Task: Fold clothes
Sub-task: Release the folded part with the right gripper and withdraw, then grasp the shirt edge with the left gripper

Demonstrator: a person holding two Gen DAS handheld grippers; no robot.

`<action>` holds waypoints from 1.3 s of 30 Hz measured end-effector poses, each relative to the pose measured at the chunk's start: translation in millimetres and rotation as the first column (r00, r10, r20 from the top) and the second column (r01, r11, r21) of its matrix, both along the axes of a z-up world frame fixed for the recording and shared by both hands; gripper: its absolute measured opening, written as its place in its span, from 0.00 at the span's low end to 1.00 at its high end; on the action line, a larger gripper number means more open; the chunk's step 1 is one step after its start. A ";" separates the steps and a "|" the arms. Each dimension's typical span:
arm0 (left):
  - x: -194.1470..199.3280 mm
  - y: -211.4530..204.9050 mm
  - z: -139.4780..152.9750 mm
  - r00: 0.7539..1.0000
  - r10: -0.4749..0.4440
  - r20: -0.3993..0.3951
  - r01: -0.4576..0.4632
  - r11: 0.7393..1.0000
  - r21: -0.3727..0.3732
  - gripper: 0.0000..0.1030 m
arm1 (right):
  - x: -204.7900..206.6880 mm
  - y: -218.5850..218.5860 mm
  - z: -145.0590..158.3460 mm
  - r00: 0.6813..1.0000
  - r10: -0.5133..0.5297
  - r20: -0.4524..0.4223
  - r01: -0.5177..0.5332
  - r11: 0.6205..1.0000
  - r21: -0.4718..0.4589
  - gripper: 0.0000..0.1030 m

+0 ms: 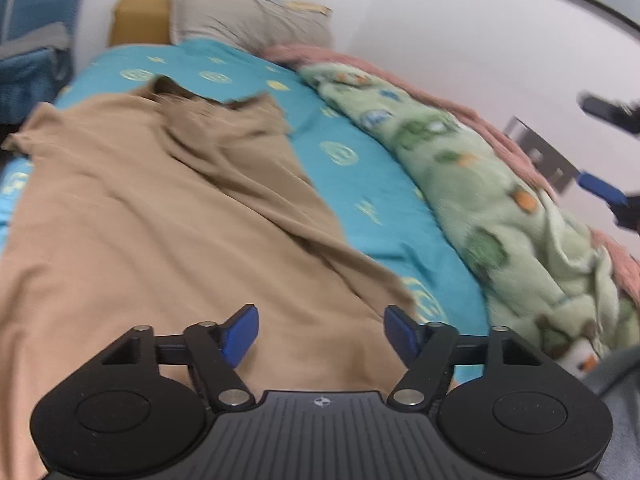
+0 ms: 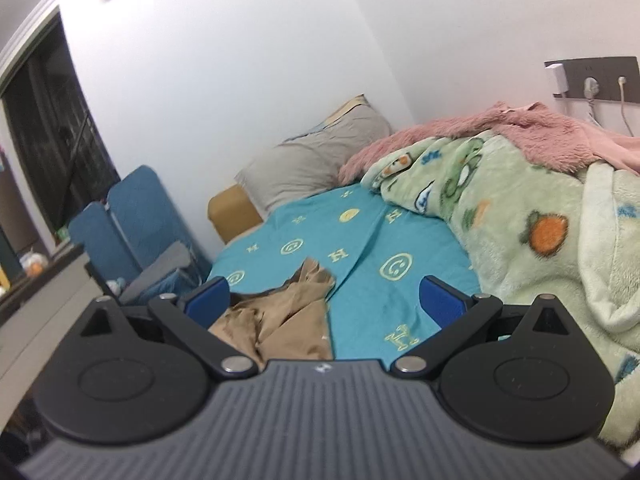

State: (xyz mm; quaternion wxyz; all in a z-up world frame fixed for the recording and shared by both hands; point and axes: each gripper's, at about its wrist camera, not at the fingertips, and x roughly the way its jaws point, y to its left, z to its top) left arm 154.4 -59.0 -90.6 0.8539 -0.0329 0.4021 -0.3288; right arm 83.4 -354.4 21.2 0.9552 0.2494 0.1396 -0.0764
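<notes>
A tan garment (image 1: 132, 208) lies spread on the teal bed sheet (image 1: 352, 184), with its collar end rumpled toward the pillow. My left gripper (image 1: 321, 334) hovers over the garment's near part, jaws apart and nothing between the blue pads. In the right wrist view only the garment's crumpled top (image 2: 280, 316) shows, low and left of centre. My right gripper (image 2: 325, 300) is held above the bed, open and empty. The right gripper's blue finger (image 1: 600, 188) also shows at the right edge of the left wrist view, in the air over the blankets.
A green patterned fleece blanket (image 2: 520, 232) and a pink fluffy blanket (image 2: 480, 132) are heaped along the wall side of the bed. A grey pillow (image 2: 312, 160) lies at the head. Blue padded items (image 2: 128, 220) stand beside the bed. Wall sockets with plugs (image 2: 592, 80) are above the blankets.
</notes>
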 end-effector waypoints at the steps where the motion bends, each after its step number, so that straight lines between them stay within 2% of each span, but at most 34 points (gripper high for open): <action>1: -3.8 -9.2 -6.4 1.000 -0.024 -0.008 0.024 0.999 0.033 0.66 | 1.5 -3.1 -2.9 1.000 0.001 -0.010 -0.001 1.000 0.008 1.00; 3: -8.2 -26.4 -24.4 0.997 -0.069 -0.028 0.073 0.983 0.168 0.67 | 4.6 -8.6 -9.3 1.000 0.003 -0.030 -0.002 1.000 0.030 1.00; 5: -14.2 -39.0 -42.7 0.996 -0.085 -0.021 0.088 0.945 0.315 0.62 | 6.7 -12.4 -14.1 0.999 0.001 -0.043 0.001 0.999 0.047 1.00; 7: -24.7 -49.1 -44.6 0.990 -0.137 0.030 0.114 0.908 0.403 0.65 | 9.3 -15.7 -18.5 0.998 -0.004 -0.055 0.007 0.998 0.066 1.00; 8: -28.9 -53.9 -43.9 0.987 -0.154 0.045 0.119 0.891 0.439 0.68 | 10.0 -16.9 -20.3 0.998 -0.002 -0.061 0.007 0.997 0.077 1.00; 11: -36.8 -59.5 -38.9 0.986 -0.155 0.062 0.107 0.874 0.474 0.69 | 11.7 -19.9 -23.4 0.998 -0.001 -0.067 0.008 0.995 0.099 1.00; 15: -38.0 -50.9 -19.5 0.991 -0.125 0.038 0.103 0.929 0.354 0.69 | 7.7 -25.9 -24.0 0.999 -0.024 -0.048 0.030 0.992 0.126 1.00; 16: -37.5 -46.8 -11.5 0.993 -0.115 0.024 0.104 0.953 0.284 0.68 | 5.6 -27.9 -24.0 0.999 -0.033 -0.036 0.038 0.990 0.136 1.00; 18: -35.4 -42.8 2.5 0.994 -0.113 -0.008 0.113 0.983 0.141 0.68 | 1.6 -32.1 -23.6 0.999 -0.051 -0.018 0.053 0.986 0.156 1.00; 20: -35.7 -44.7 11.5 0.992 -0.125 -0.034 0.126 0.992 0.021 0.67 | -1.2 -37.1 -24.3 0.998 -0.066 -0.010 0.067 0.982 0.176 1.00; 22: -33.3 -54.4 10.6 0.986 -0.150 -0.076 0.145 0.988 -0.059 0.66 | -2.8 -40.2 -24.9 0.997 -0.072 -0.005 0.072 0.979 0.190 1.00; 24: -31.3 -68.3 1.7 0.980 -0.157 -0.120 0.152 0.987 -0.055 0.59 | -3.8 -40.8 -24.8 0.997 -0.072 -0.002 0.072 0.979 0.193 1.00; 31: -28.2 -94.3 -36.6 0.963 -0.126 -0.237 0.145 0.987 0.063 0.57 | -0.9 -39.7 -26.6 0.998 -0.065 -0.016 0.067 0.979 0.193 1.00; 34: -24.4 -97.4 -40.2 0.958 -0.097 -0.271 0.122 0.989 0.080 0.56 | 0.8 -39.1 -28.2 0.998 -0.066 -0.023 0.069 0.979 0.194 1.00; 35: -22.5 -97.9 -40.6 0.957 -0.085 -0.279 0.114 0.990 0.087 0.44 | 1.3 -38.8 -28.7 0.997 -0.066 -0.025 0.070 0.979 0.193 1.00; 36: -20.3 -98.0 -41.6 0.957 -0.073 -0.282 0.106 0.989 0.105 0.28 | 1.9 -38.9 -29.3 0.997 -0.068 -0.028 0.072 0.978 0.195 1.00; 38: -14.4 -95.2 -42.2 0.950 -0.048 -0.308 0.087 0.990 0.111 0.12 | 3.0 -40.2 -30.5 0.997 -0.072 -0.034 0.078 0.977 0.199 1.00; 39: -11.2 -92.8 -41.6 0.945 -0.039 -0.325 0.077 0.992 0.103 0.10 | 3.4 -41.1 -31.0 0.996 -0.076 -0.037 0.082 0.976 0.201 1.00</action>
